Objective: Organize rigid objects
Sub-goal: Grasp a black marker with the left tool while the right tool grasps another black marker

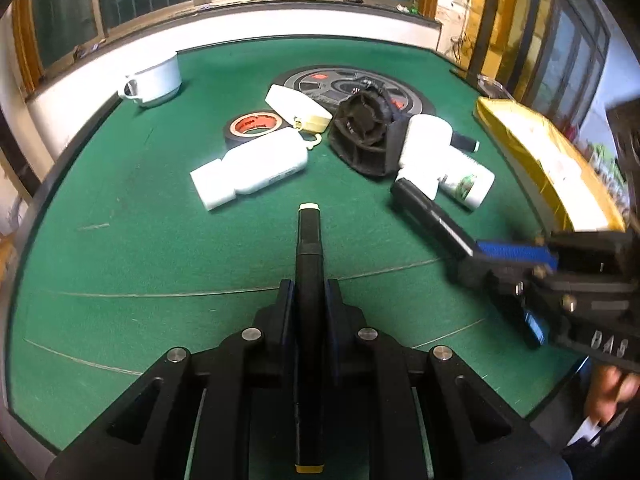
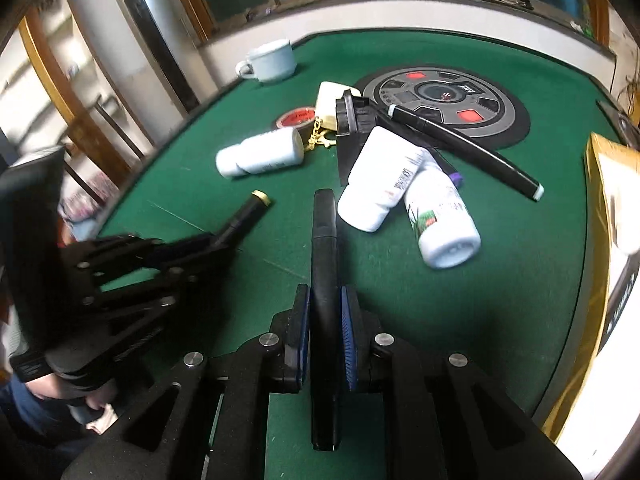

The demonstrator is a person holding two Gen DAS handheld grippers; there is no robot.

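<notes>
**Both grippers clamp black markers above a green felt table**

Left wrist view: The left gripper [image 1: 309,300] points down at a slant toward the green table [image 1: 120,240]. Its jaws are pressed shut on a black marker [image 1: 309,240] with a cream cap at the far end and a yellow one at the near end; the marker lies straight along the fingers. At right, the right gripper [image 1: 516,254] reaches in from the side, its blue pads closed on a second black pen-like object [image 1: 432,216], whose far tip lies just beside a pile of white bottles [image 1: 432,148]. Farther off lie another white bottle [image 1: 252,172], a roll of tape [image 1: 252,126], a black fan housing [image 1: 364,136], a white mug [image 1: 154,80] and a yellow box [image 1: 548,160].

Right wrist view: The right gripper [image 2: 325,328] also tilts downward, its blue pads gripping a dark, flat-sided pen or marker [image 2: 325,240] along its length. At left, blurred, the left gripper [image 2: 212,246] holds its gold-tipped marker [image 2: 250,212] low over the felt. A third black marker [image 2: 464,152] rests across the bottle pile [image 2: 384,180].

To do this step well, I judge each marker should stay clamped firmly near its middle, and be carried clear of the bottles, which would likely roll if nudged, before being laid down beside its like.
</notes>
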